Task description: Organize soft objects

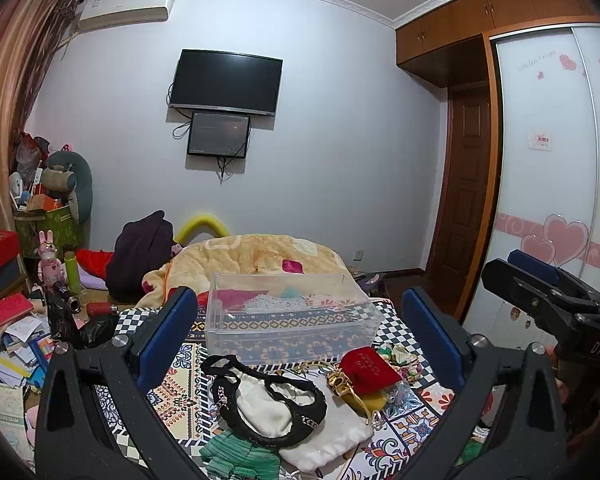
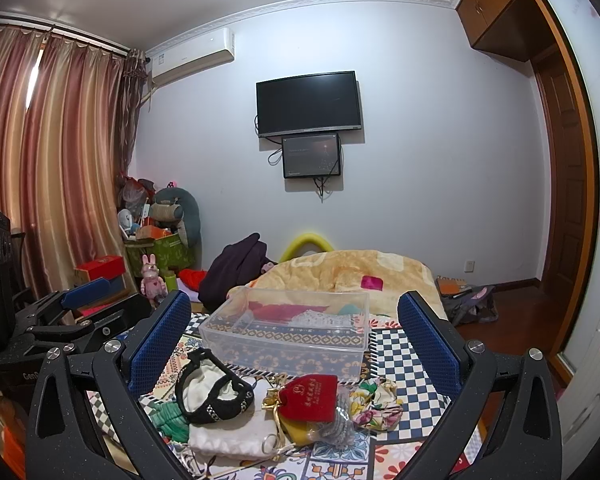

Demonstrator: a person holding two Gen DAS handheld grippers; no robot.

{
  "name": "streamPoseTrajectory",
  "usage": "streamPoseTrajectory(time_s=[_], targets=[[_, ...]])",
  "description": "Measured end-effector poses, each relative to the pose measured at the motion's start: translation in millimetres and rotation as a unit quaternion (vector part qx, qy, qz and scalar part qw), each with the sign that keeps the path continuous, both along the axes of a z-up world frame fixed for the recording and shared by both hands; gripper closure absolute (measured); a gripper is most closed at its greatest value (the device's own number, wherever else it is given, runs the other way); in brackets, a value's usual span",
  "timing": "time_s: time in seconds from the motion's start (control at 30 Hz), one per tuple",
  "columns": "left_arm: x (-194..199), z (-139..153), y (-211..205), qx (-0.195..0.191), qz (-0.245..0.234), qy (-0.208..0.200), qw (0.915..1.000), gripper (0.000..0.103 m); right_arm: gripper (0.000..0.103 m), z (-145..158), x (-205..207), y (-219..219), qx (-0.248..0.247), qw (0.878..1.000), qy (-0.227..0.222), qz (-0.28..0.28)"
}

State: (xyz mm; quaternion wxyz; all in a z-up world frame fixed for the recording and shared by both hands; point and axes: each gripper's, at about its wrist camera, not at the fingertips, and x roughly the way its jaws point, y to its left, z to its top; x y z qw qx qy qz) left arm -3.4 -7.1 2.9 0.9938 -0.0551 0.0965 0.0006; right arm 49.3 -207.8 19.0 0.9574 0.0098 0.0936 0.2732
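Observation:
A pile of soft items lies on the patterned bedspread (image 1: 416,424): a black-trimmed white pouch (image 1: 268,400), a red velvet pouch (image 1: 366,370), a green knit piece (image 1: 240,458), a white bag (image 1: 328,436) and a floral pouch (image 2: 376,402). Behind them stands a clear plastic box (image 1: 288,312), empty. My left gripper (image 1: 296,328) is open, held above the pile. My right gripper (image 2: 294,332) is open too, above the same pile (image 2: 260,404), with the box (image 2: 288,328) ahead. The right gripper shows at the right edge of the left wrist view (image 1: 540,292).
A rolled yellow blanket (image 1: 256,256) lies behind the box. A dark garment (image 1: 140,252), boxes, books (image 1: 12,344) and toys crowd the floor on the left. A wardrobe (image 1: 560,160) and door (image 1: 464,200) stand on the right; a bag (image 2: 472,304) lies on the floor.

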Motion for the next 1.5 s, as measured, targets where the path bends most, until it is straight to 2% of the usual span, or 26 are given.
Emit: streamPoseTrajectory(time_s=[0.33, 0.43, 0.6, 0.83, 0.87, 0.93, 1.03, 1.13, 1.27, 1.37, 1.4, 1.5], targets=[[21, -20, 7, -0.008, 0.007, 0.037, 0.9993, 0.0, 0.0, -15, 20, 1, -0.007, 0.999, 0.034, -0.007], [36, -36, 15, -0.01, 0.014, 0.069, 0.9975, 0.0, 0.0, -28, 31, 0, -0.016, 0.998, 0.054, -0.011], [62, -71, 32, -0.042, 0.014, 0.132, 0.9902, 0.0, 0.0, -53, 53, 6, -0.041, 0.995, 0.092, -0.01], [79, -103, 46, -0.059, 0.017, 0.179, 0.9818, 0.0, 0.001, -83, 73, 12, -0.059, 0.988, 0.143, 0.003], [80, -106, 47, -0.056, 0.018, 0.183, 0.9813, 0.002, 0.002, -86, 74, 13, -0.06, 0.987, 0.149, 0.005], [79, -112, 49, -0.048, 0.024, 0.19, 0.9803, 0.012, 0.009, -93, 76, 14, -0.067, 0.985, 0.161, 0.011], [84, -121, 55, -0.056, 0.024, 0.204, 0.977, 0.019, 0.017, -101, 80, 18, -0.073, 0.982, 0.176, 0.02], [86, -128, 56, -0.058, 0.022, 0.212, 0.9753, 0.022, 0.029, -107, 83, 22, -0.08, 0.978, 0.19, 0.031], [89, -134, 56, -0.055, 0.019, 0.216, 0.9746, 0.029, 0.035, -112, 88, 27, -0.086, 0.976, 0.198, 0.038], [89, -135, 55, -0.057, 0.011, 0.219, 0.9741, 0.039, 0.049, -117, 91, 28, -0.088, 0.973, 0.21, 0.043], [90, -135, 54, -0.058, 0.004, 0.221, 0.9737, 0.047, 0.054, -118, 93, 28, -0.086, 0.971, 0.217, 0.047], [89, -134, 51, -0.049, 0.002, 0.217, 0.9749, 0.061, 0.058, -120, 95, 25, -0.076, 0.97, 0.227, 0.05]])
